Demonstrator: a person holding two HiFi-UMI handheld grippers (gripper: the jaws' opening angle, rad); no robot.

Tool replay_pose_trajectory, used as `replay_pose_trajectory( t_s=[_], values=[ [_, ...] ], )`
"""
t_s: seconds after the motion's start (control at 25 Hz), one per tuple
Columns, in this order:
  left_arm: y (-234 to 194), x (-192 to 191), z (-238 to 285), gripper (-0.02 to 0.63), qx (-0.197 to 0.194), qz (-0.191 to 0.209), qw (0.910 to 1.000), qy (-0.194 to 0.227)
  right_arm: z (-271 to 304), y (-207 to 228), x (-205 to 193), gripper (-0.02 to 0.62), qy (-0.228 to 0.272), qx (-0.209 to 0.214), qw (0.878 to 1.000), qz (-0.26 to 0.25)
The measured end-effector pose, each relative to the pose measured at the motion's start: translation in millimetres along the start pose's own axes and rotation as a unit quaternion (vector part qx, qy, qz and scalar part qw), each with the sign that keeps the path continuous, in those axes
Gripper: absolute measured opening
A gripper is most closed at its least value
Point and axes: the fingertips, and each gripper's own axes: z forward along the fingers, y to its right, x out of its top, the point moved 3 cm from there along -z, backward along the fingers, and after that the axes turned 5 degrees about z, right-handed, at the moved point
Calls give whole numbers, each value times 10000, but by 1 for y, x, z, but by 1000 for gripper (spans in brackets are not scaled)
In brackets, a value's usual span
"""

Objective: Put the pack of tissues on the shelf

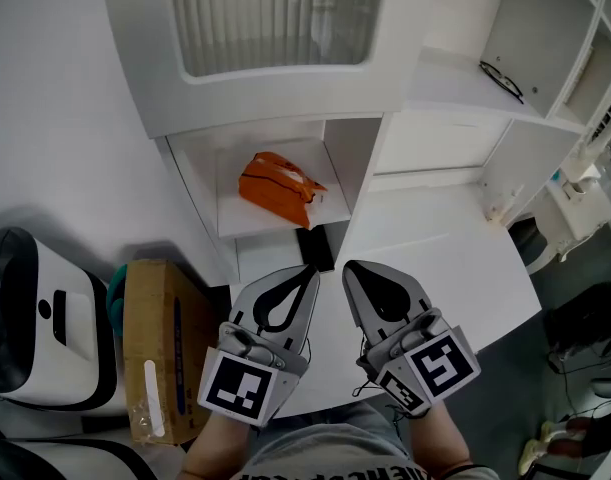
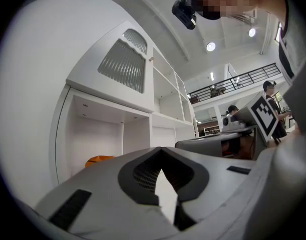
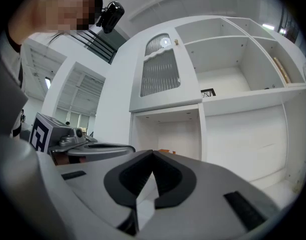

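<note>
The orange pack of tissues (image 1: 280,190) lies on the white shelf (image 1: 237,223) inside the open cubby, apart from both grippers. A strip of it shows low in the cubby in the left gripper view (image 2: 98,160), and a sliver in the right gripper view (image 3: 165,151). My left gripper (image 1: 308,270) and right gripper (image 1: 349,266) sit side by side in front of the cubby, pointing at it, well short of the pack. Each has its jaws closed tip to tip with nothing between them, as the left gripper (image 2: 161,151) and right gripper (image 3: 153,154) show in their own views.
A ribbed-glass cabinet door (image 1: 275,18) hangs above the cubby. A black flat object (image 1: 315,246) lies just below the shelf. A cardboard box (image 1: 155,348) and a white appliance (image 1: 35,318) stand at the left. Glasses (image 1: 502,80) rest on a right-hand shelf, above a white desk top (image 1: 445,258).
</note>
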Motion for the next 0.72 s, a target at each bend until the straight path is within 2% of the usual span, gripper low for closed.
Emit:
replay_pose_trajectory(
  t_s=[0.72],
  values=[
    [9,6,-3,40,99,101,9999,3,-6,-10,0,-9,33,301,9995,-15]
  ],
)
